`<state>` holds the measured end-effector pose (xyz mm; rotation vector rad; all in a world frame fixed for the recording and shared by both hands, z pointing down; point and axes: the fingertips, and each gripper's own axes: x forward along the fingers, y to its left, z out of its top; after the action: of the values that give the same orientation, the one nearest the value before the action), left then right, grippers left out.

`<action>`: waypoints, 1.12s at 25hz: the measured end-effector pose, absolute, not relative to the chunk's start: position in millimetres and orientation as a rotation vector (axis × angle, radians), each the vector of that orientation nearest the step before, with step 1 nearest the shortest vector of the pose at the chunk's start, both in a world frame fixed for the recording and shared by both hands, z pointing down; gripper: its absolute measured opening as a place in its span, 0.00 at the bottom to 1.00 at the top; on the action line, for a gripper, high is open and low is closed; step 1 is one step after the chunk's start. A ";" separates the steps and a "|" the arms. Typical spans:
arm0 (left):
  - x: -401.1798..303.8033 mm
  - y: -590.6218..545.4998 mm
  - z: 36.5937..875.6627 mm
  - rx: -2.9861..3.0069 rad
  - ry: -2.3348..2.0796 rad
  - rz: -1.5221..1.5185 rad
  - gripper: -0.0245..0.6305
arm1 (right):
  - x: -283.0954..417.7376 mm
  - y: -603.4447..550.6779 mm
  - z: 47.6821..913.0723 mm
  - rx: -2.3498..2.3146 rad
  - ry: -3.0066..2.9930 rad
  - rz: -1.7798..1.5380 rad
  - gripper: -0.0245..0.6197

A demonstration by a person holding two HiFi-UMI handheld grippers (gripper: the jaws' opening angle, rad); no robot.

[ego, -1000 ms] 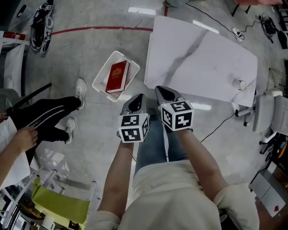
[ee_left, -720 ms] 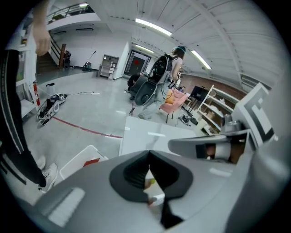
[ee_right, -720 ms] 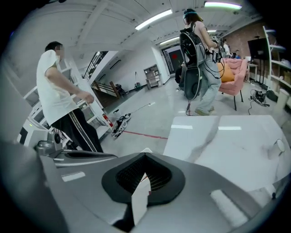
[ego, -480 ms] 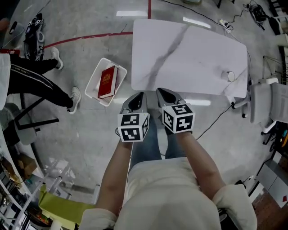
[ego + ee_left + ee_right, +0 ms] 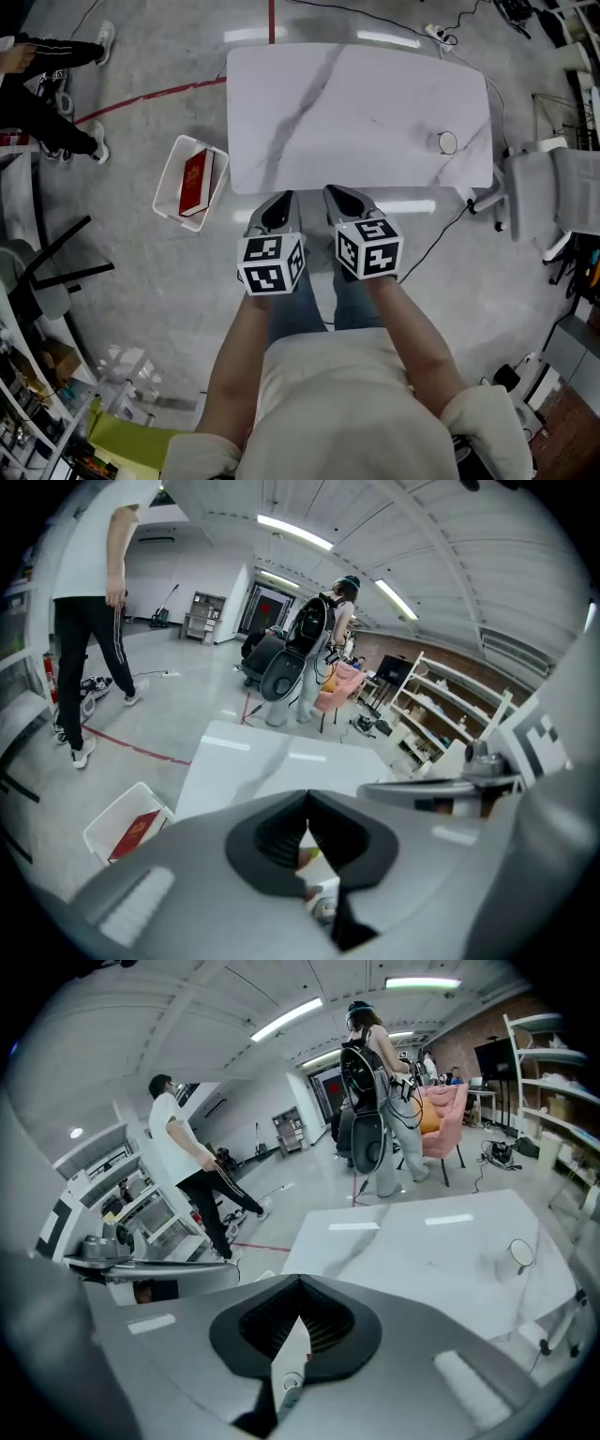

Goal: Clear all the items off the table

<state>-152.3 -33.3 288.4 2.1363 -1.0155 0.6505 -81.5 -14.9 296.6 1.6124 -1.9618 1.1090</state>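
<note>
Both grippers are coming round to face the white table (image 5: 375, 103) squarely, and the white bin (image 5: 167, 180) with the red book (image 5: 195, 182) is now lying left of your left gripper (image 5: 278, 208). You are holding it and the right gripper (image 5: 345, 202) clenched on nothing, while a small round item (image 5: 447, 142) is sitting on the tabletop ahead-right of the right gripper.

Table (image 5: 375, 112) closer, squarely ahead now

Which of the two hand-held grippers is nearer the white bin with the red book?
The left hand-held gripper: it is on the side where the bin stands, while the right hand-held gripper is farther from it.
</note>
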 end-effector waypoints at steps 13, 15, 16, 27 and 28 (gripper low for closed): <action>-20.6 21.6 285.6 2.233 -0.897 0.719 0.05 | 52.2 43.5 291.1 1.793 -1.898 1.145 0.04; -3.4 30.0 286.0 2.241 -0.886 0.721 0.05 | 68.5 52.6 291.3 1.810 -1.894 1.150 0.04; 5.3 34.3 286.0 2.246 -0.881 0.722 0.05 | 76.8 57.3 291.4 1.815 -1.892 1.152 0.04; 108.1 83.0 292.9 2.289 -0.813 0.745 0.05 | 178.7 103.4 293.8 1.870 -1.867 1.129 0.04; 116.9 86.1 293.7 2.292 -0.810 0.747 0.05 | 187.5 106.7 294.4 1.875 -1.864 1.130 0.04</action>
<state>116.9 86.1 293.7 2.2920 -0.8096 0.7474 187.5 106.7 294.4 1.8749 -1.8639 1.1296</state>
